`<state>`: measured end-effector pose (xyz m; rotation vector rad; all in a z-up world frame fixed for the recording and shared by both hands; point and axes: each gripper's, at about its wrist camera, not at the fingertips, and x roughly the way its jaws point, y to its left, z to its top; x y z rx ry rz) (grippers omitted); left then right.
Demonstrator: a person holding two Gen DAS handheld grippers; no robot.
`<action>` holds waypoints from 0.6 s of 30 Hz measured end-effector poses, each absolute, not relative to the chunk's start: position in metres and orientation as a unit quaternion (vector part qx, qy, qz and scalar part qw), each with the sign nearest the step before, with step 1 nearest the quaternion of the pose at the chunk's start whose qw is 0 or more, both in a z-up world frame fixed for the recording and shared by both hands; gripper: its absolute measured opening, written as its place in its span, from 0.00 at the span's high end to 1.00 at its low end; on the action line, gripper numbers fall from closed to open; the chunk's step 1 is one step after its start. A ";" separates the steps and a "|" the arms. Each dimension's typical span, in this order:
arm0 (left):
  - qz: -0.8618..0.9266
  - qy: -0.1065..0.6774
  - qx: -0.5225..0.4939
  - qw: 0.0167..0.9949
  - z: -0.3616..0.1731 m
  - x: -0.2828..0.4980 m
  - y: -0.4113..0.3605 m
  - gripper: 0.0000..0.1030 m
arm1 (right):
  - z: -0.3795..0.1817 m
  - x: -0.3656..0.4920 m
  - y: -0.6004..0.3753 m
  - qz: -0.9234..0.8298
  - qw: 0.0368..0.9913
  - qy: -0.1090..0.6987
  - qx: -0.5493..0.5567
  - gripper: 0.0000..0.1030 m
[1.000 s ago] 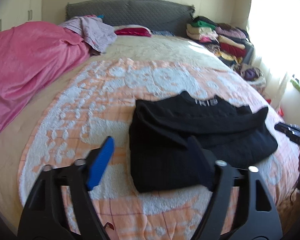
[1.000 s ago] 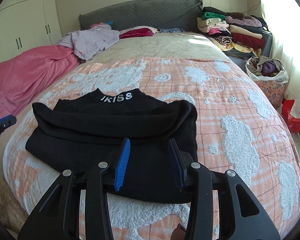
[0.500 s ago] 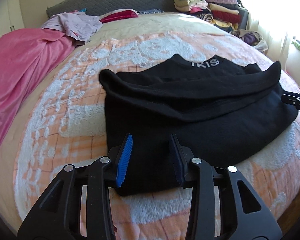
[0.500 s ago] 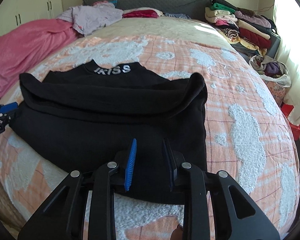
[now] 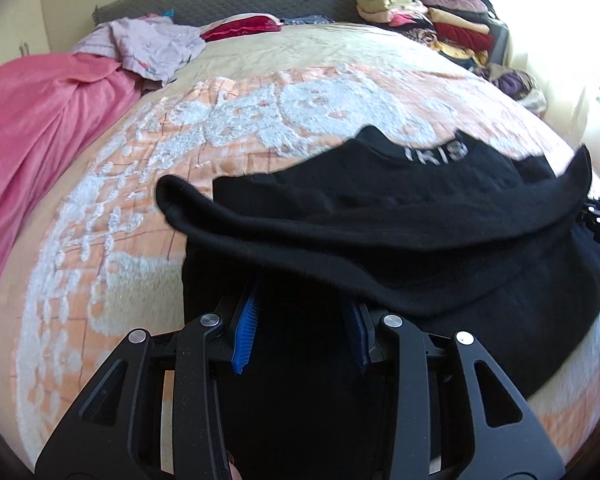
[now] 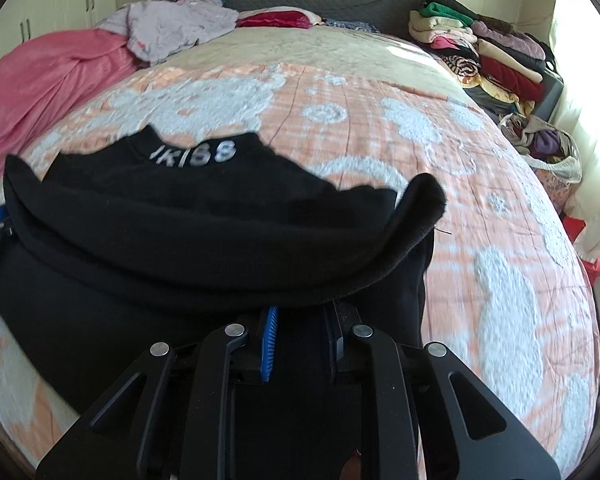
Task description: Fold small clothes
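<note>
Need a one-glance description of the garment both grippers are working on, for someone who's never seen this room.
Start at the bed with the peach-and-white fleecy blanket. At its near end, apart from the heaps by the headboard, lies the black sweater, with the left gripper and the right gripper at its near edge. It is the only black piece on the blanket, with white lettering on its collar.

The left gripper (image 5: pixel 302 320), jaws apart, reaches under the black sweater's (image 5: pixel 400 236) fold.

Black top (image 6: pixel 204 240) with white lettering – peach-and-white patterned blanket (image 6: pixel 480 208), pink sheet (image 5: pixel 40 120), blue-padded tongs (image 5: pixel 304 308).
</note>
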<state>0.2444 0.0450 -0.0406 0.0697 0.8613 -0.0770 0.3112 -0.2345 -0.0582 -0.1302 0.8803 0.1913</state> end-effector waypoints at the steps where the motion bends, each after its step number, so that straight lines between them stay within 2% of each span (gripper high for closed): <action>1: -0.036 0.417 0.028 0.908 -0.039 0.248 0.047 0.70 | -0.056 0.315 -0.235 0.090 0.899 0.424 -0.059 0.83; 13: -0.003 0.408 -0.043 0.912 -0.026 0.284 0.102 0.70 | -0.041 0.345 -0.279 0.023 0.920 0.392 0.003 0.82; 18: -0.019 0.414 -0.070 0.908 -0.032 0.281 0.122 0.70 | -0.039 0.340 -0.300 0.032 0.922 0.384 0.028 0.69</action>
